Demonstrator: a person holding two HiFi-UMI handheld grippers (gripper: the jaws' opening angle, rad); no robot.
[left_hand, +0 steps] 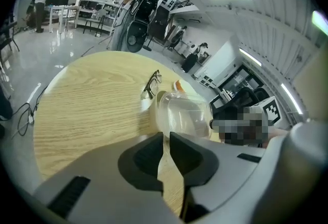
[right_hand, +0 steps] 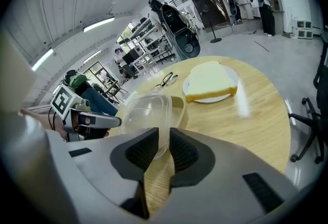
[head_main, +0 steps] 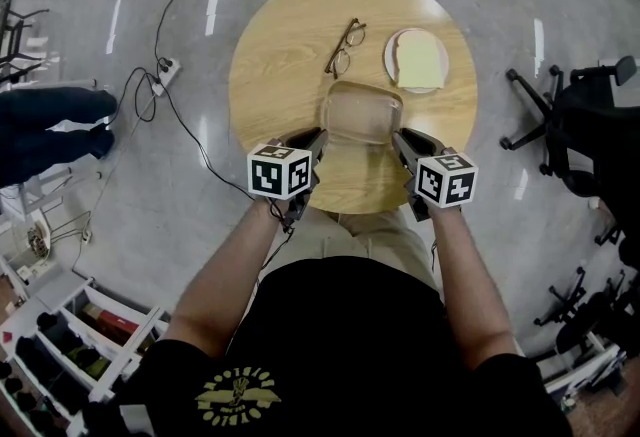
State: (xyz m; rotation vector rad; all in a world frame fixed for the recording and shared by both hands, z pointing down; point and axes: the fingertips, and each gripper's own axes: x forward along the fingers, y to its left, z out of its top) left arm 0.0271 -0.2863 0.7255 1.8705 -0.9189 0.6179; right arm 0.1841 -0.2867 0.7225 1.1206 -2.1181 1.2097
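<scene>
A clear plastic rectangular lid (head_main: 362, 112) lies between both grippers over a round wooden table (head_main: 275, 55), its long axis pointing away. The left gripper (head_main: 314, 137) and right gripper (head_main: 400, 137) pinch opposite rims, jaws narrow.

Key contact points on your tabletop (head_main: 280, 45) sit out of sight

From the head view, your marker cubes cover the tabletop's near edge and the near corners of the clear lid (head_main: 362, 113). In the left gripper view, the left hand-held gripper (left_hand: 166, 137) blocks the near tabletop. The bread (left_hand: 178, 85) shows only as a sliver behind the lid, and it cannot be told whether the lid's rim sits in the thin gap between the jaws. In the right gripper view, the lid's near edge vanishes between the jaws of the right hand-held gripper (right_hand: 164, 130).
</scene>
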